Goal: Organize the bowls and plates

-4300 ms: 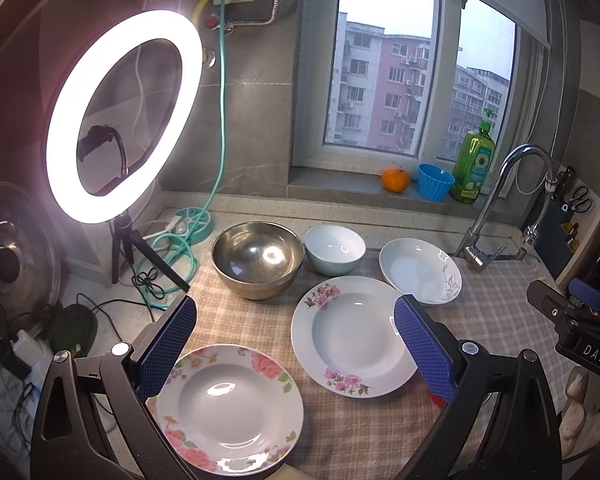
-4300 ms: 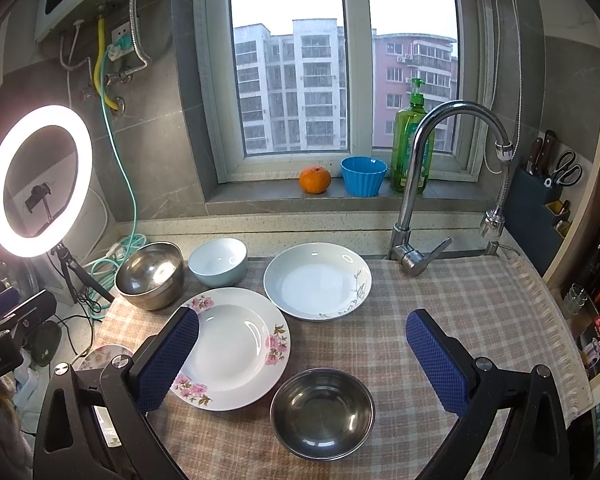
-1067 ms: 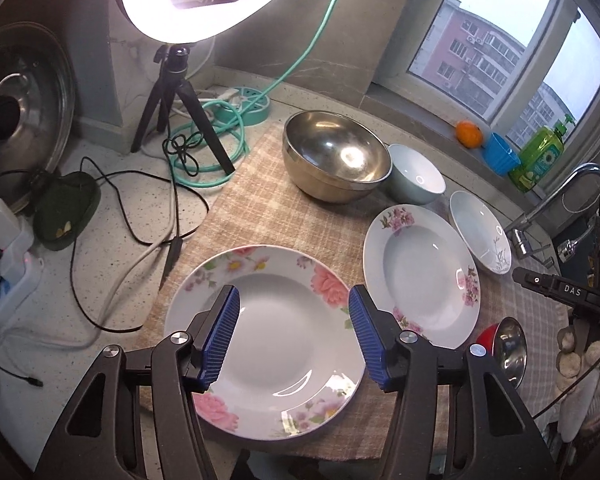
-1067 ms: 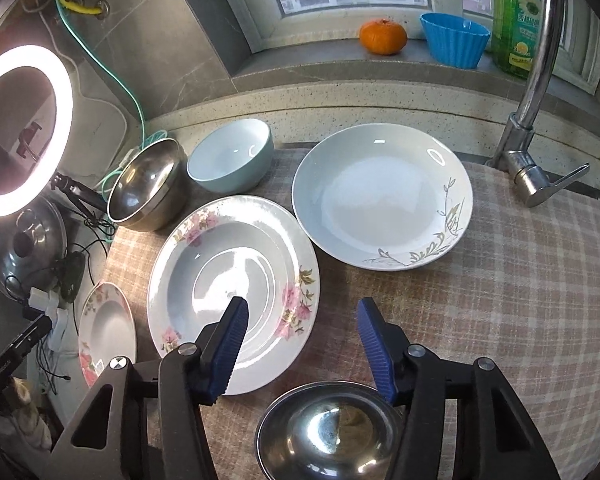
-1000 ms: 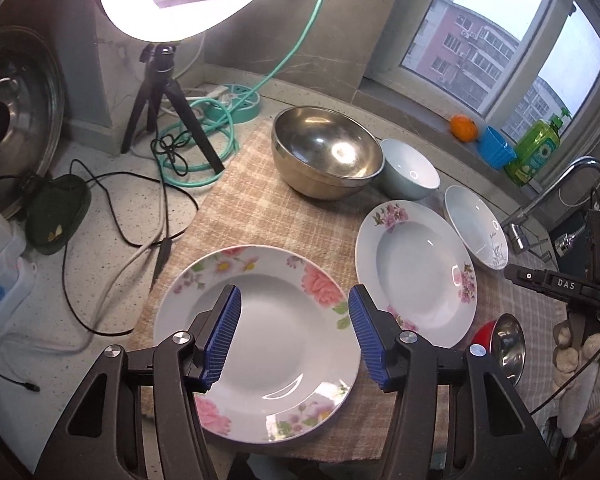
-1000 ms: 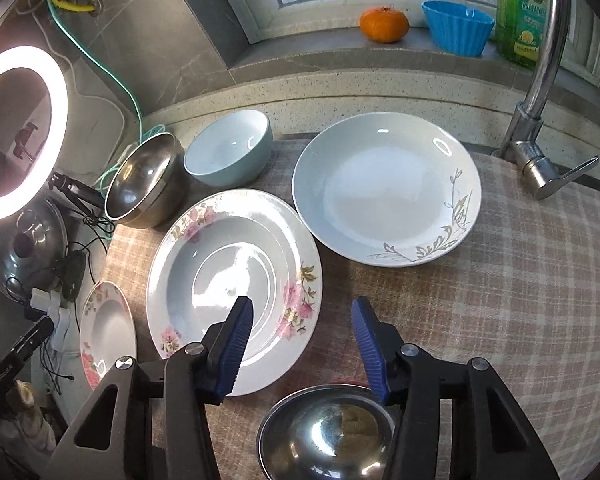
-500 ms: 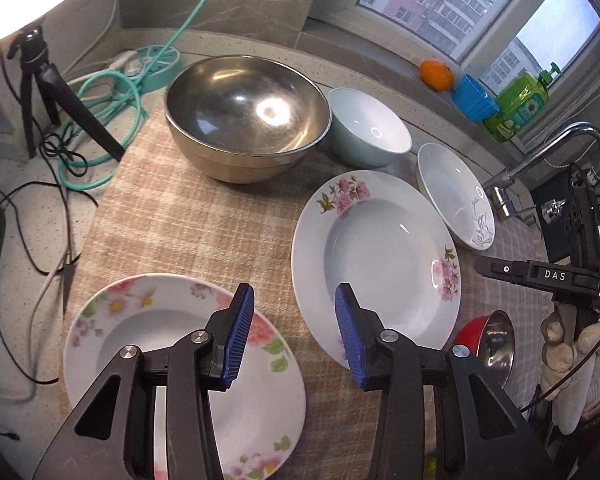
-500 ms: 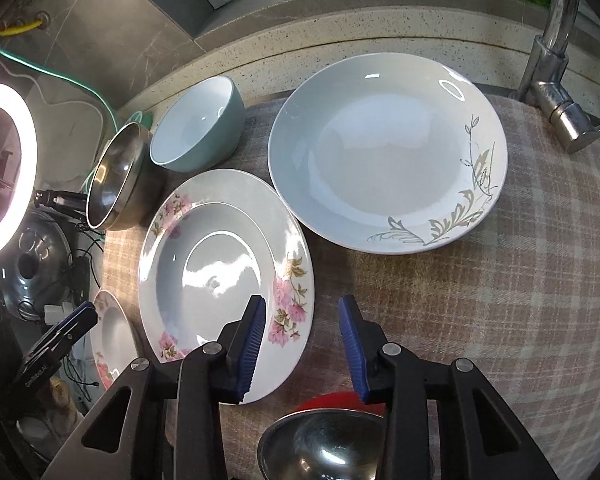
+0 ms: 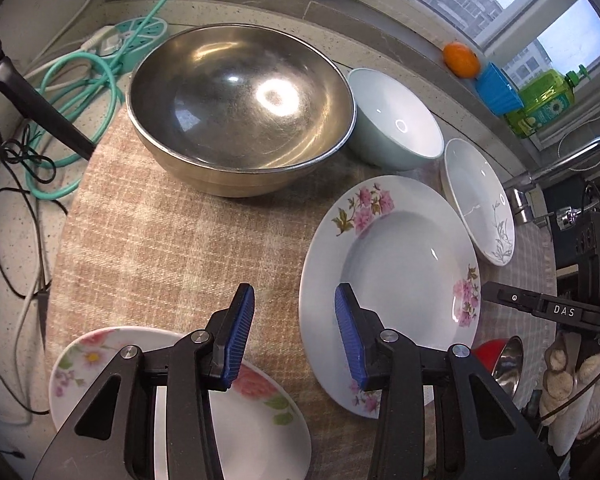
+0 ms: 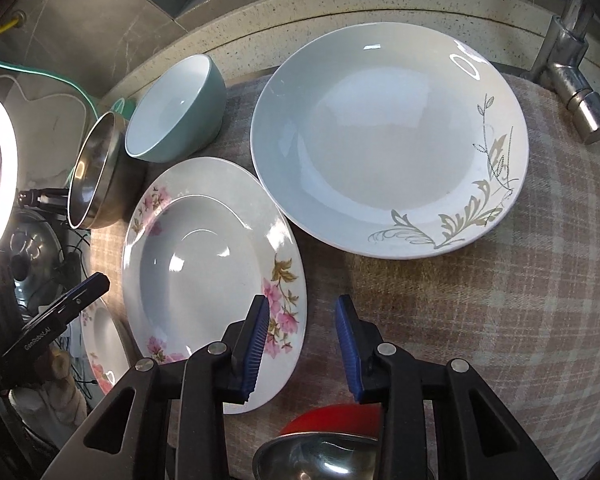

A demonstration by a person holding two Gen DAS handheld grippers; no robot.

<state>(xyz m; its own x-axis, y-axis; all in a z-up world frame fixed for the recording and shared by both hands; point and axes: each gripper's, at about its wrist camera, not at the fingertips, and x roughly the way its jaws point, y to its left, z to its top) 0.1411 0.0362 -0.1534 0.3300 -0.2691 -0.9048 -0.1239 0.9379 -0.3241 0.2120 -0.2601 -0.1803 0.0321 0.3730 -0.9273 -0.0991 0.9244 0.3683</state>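
The checked cloth (image 9: 160, 248) carried the crockery, with the big steel bowl (image 9: 240, 104) at the back and the pink-flowered plate (image 9: 396, 280) in the middle, and it was this plate that both claws flanked. The left gripper (image 9: 294, 332) stood half open and empty, its jaws having just been closing, its right pad over the plate's left rim and its left pad over bare cloth. The right gripper (image 10: 302, 344) mirrored it on the opposite rim, likewise part open, holding nothing, so neither hand looked clearly nearer.
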